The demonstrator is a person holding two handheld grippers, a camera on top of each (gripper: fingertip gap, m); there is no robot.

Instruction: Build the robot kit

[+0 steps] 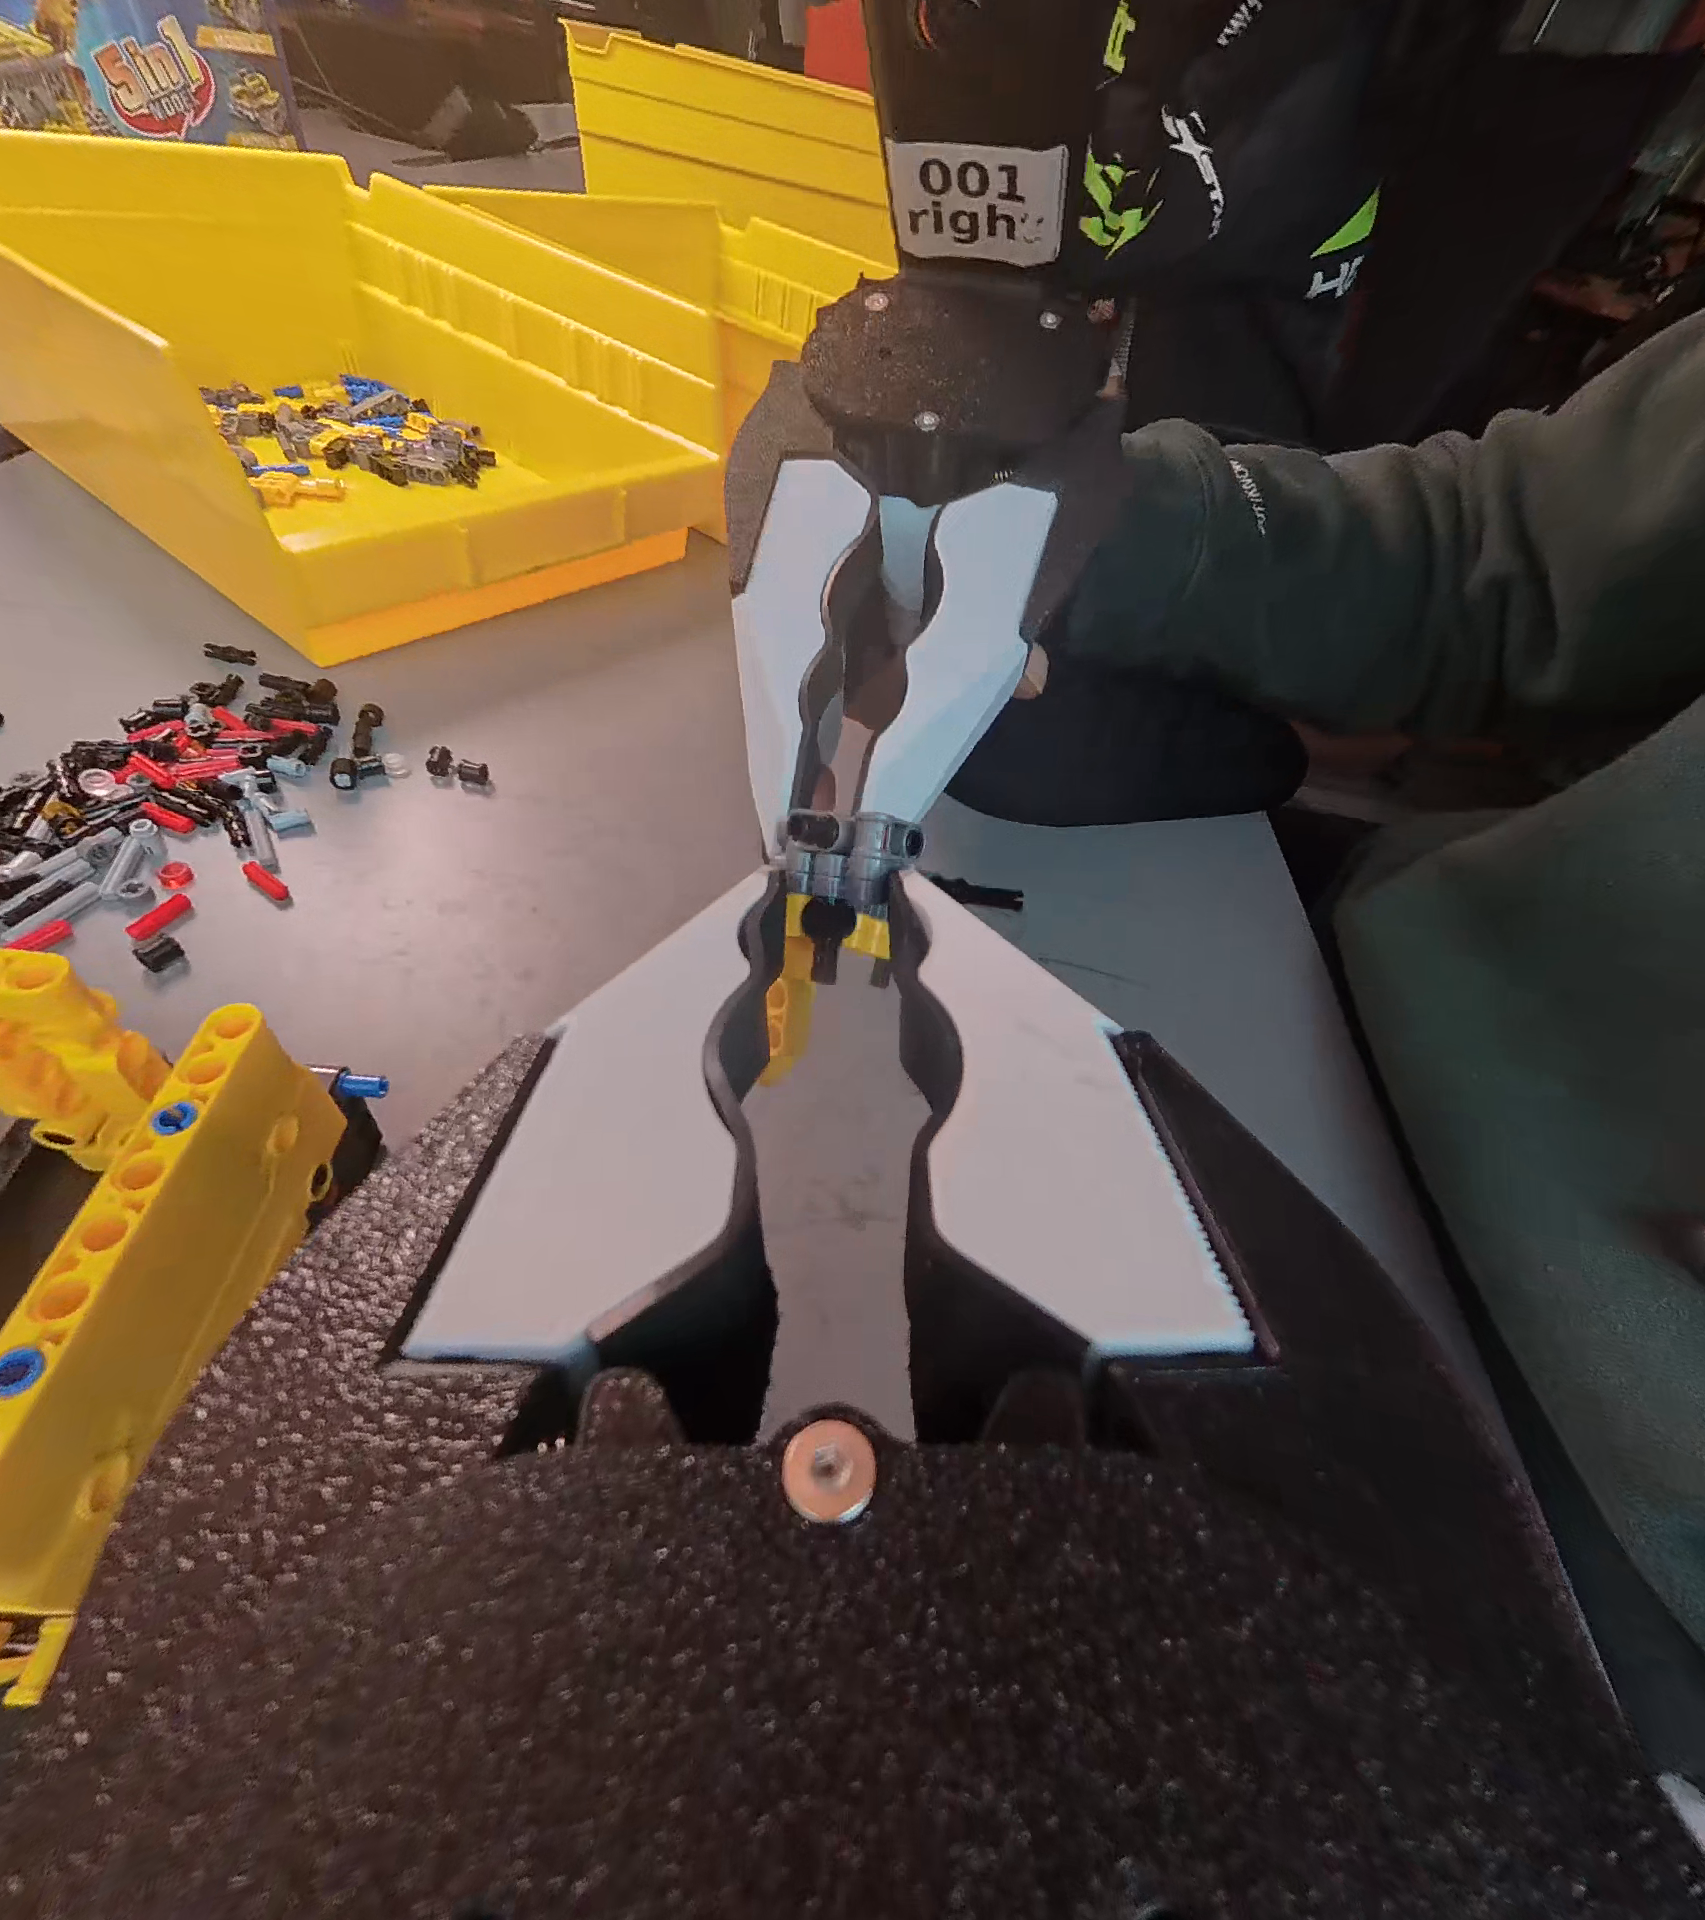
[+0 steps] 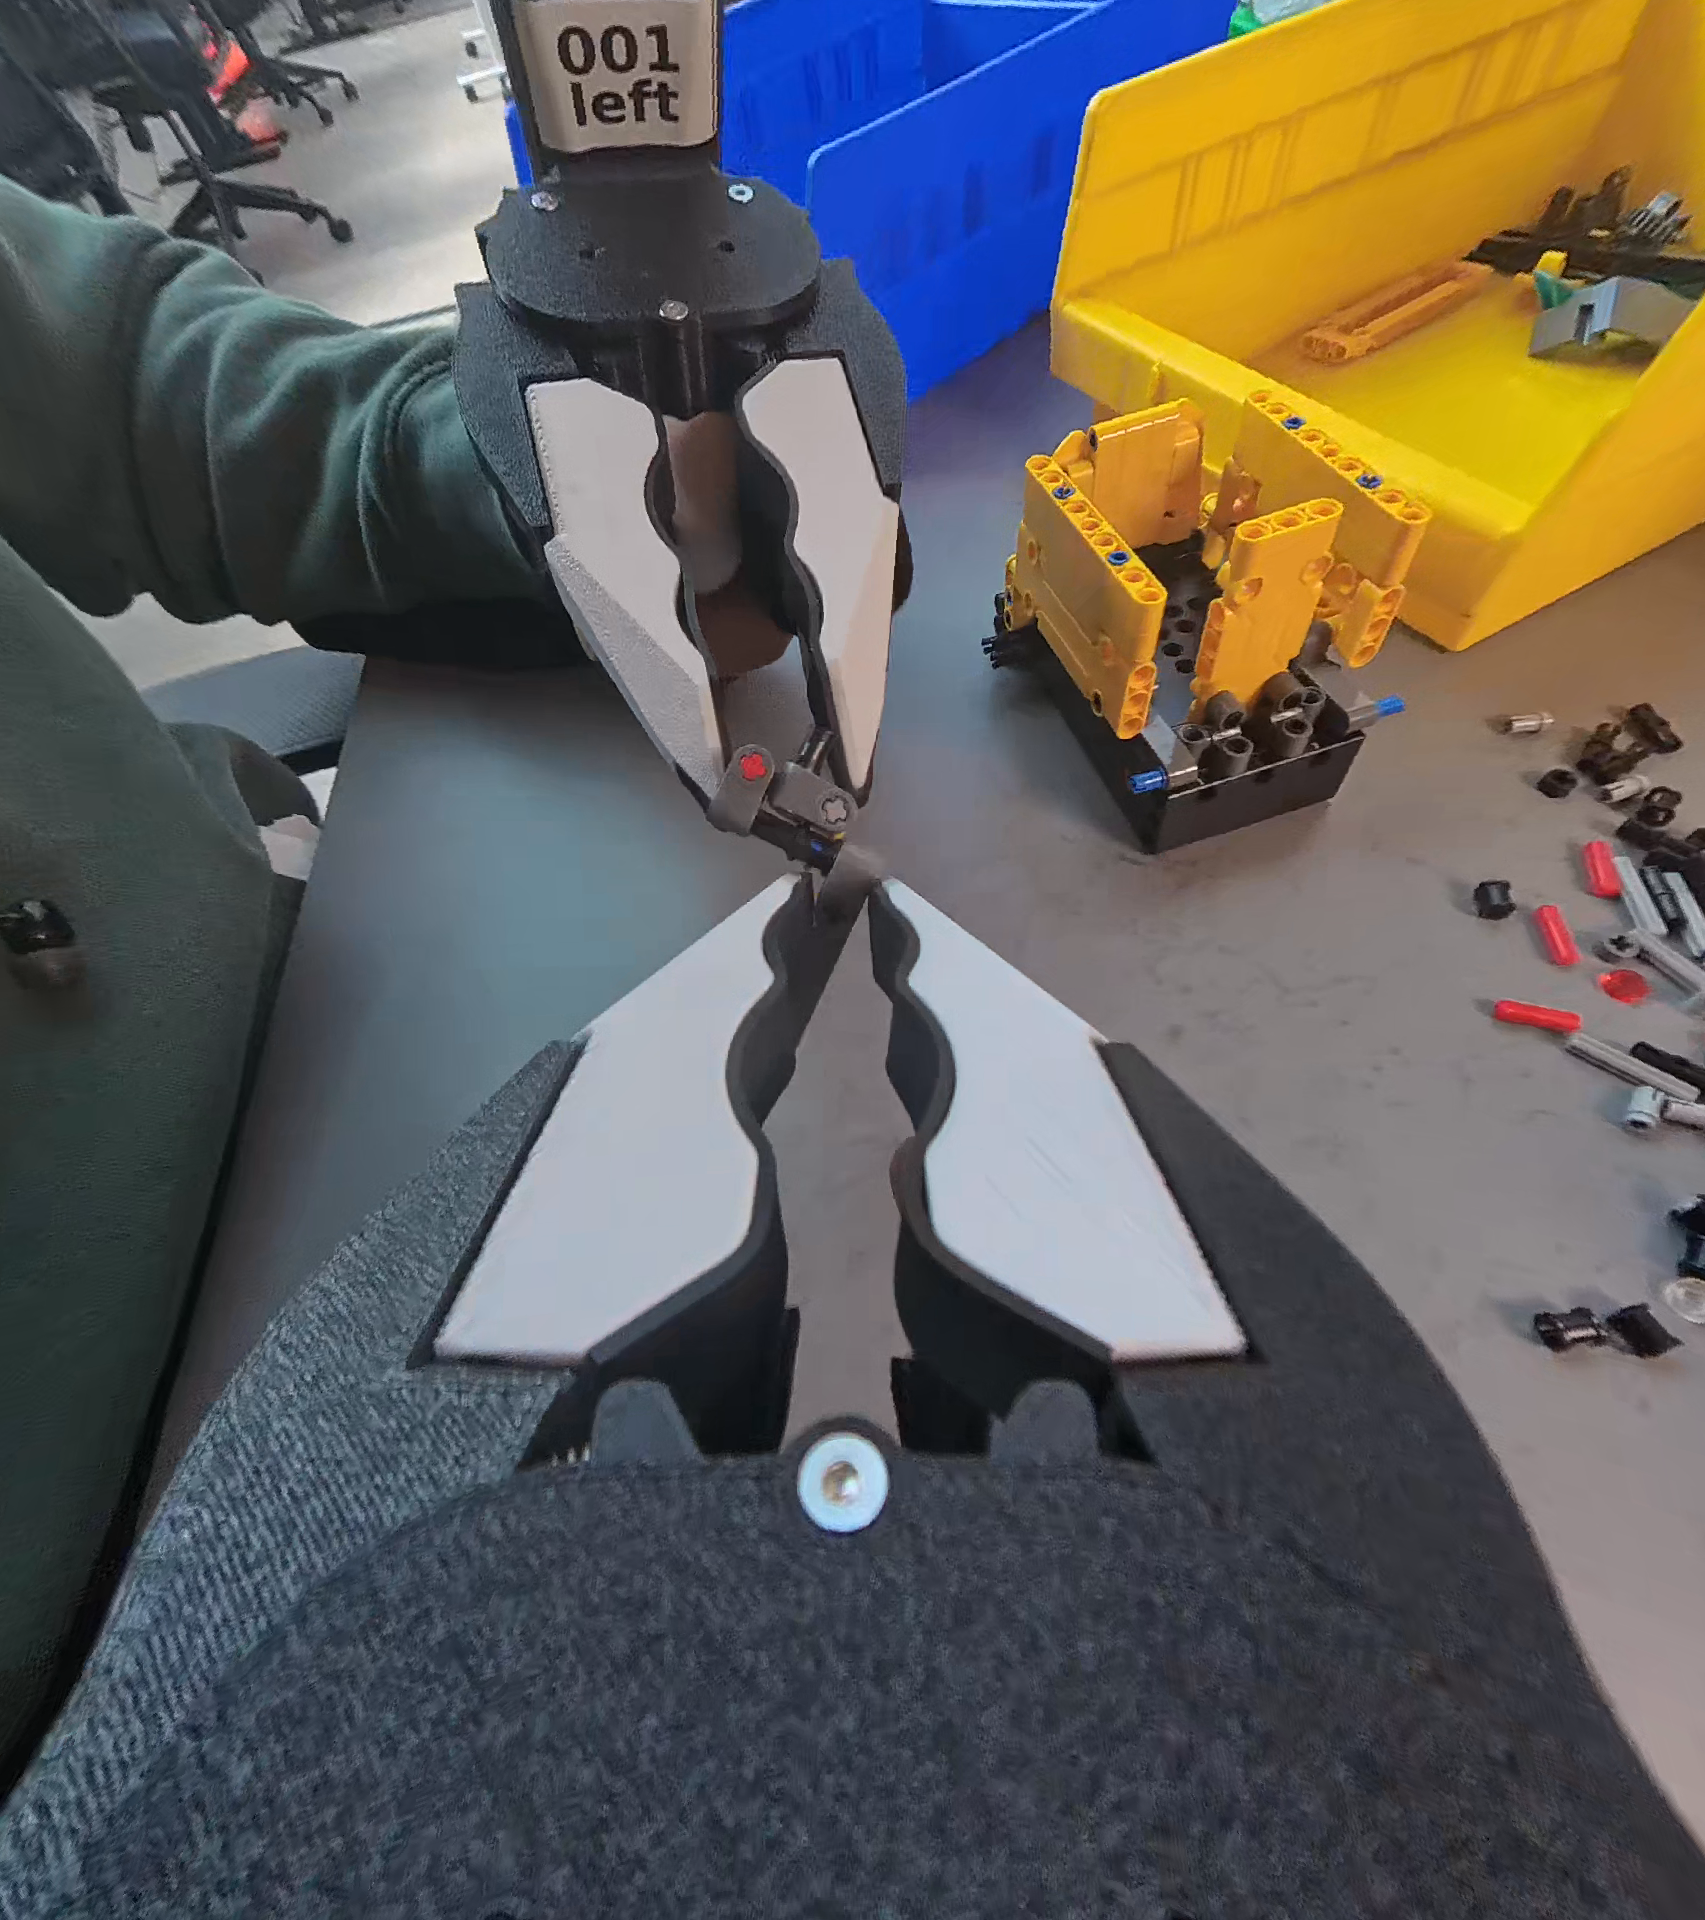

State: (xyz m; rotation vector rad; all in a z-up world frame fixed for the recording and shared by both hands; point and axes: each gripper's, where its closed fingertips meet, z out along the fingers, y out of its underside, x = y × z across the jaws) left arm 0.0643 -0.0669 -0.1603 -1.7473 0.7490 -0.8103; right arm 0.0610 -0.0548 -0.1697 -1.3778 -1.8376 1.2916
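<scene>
The left tool [image 1: 832,914] was clamped on a small yellow and black piece [image 1: 806,982], and the right tool [image 1: 853,821] was closed on a grey connector [image 1: 853,847] pressed against the top of it. The two met tip to tip above the near edge of the tabletop [image 1: 536,831], close to the person's lap. In the right wrist view the joined parts looked like a grey lever with a red cross hole [image 2: 749,779], though the joint itself was too small and blurred to tell how far it had seated.

The holds were narrow, only the very fingertips bearing on tiny plastic. A slight twist between the tools could have sprung the connector loose, and so near the edge it might well have dropped off the tabletop onto the person's green sleeve [image 2: 152,416] or the floor. Pressing off-axis could also have jammed the pin crooked.

The tabletop was smooth grey. A scatter of black, red and grey pins [image 1: 131,800] lay toward its middle, a half-built yellow and black model [image 2: 1212,613] stood beside them, and yellow bins [image 1: 328,416] sat along the far side with blue bins [image 2: 931,177] next to them. Office chairs [image 2: 235,156] stood on the floor behind.
</scene>
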